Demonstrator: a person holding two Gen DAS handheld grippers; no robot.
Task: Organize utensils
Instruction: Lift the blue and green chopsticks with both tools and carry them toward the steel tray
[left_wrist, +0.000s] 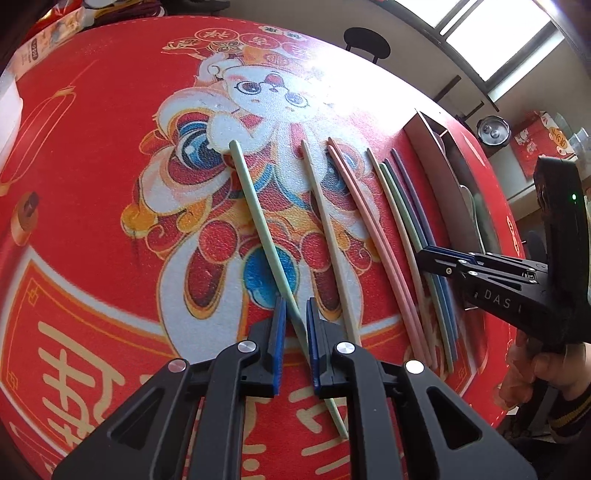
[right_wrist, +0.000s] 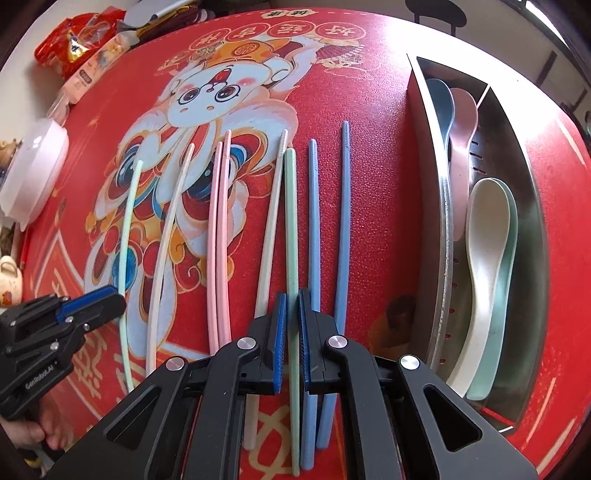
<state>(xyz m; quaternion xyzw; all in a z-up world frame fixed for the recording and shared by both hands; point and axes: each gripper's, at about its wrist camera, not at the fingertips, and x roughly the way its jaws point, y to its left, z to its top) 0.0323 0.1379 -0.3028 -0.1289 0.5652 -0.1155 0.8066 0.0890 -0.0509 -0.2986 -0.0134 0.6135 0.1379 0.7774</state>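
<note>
Several chopsticks lie side by side on the red printed mat (left_wrist: 92, 155). My left gripper (left_wrist: 295, 325) is narrowly open, one finger on each side of a light green chopstick (left_wrist: 255, 214); it shows in the right wrist view (right_wrist: 125, 243) too. My right gripper (right_wrist: 291, 317) is narrowly open astride another green chopstick (right_wrist: 291, 221), with blue chopsticks (right_wrist: 314, 206) just right of it. Cream (right_wrist: 166, 236) and pink (right_wrist: 218, 236) chopsticks lie between. A steel utensil tray (right_wrist: 443, 206) at the right holds spoons (right_wrist: 484, 251).
A white lidded container (right_wrist: 33, 177) and snack packets (right_wrist: 85, 33) stand at the mat's far left. A black stool (left_wrist: 365, 44) stands beyond the table. The left gripper (right_wrist: 92, 302) and the right gripper (left_wrist: 439, 262) each show in the other's view.
</note>
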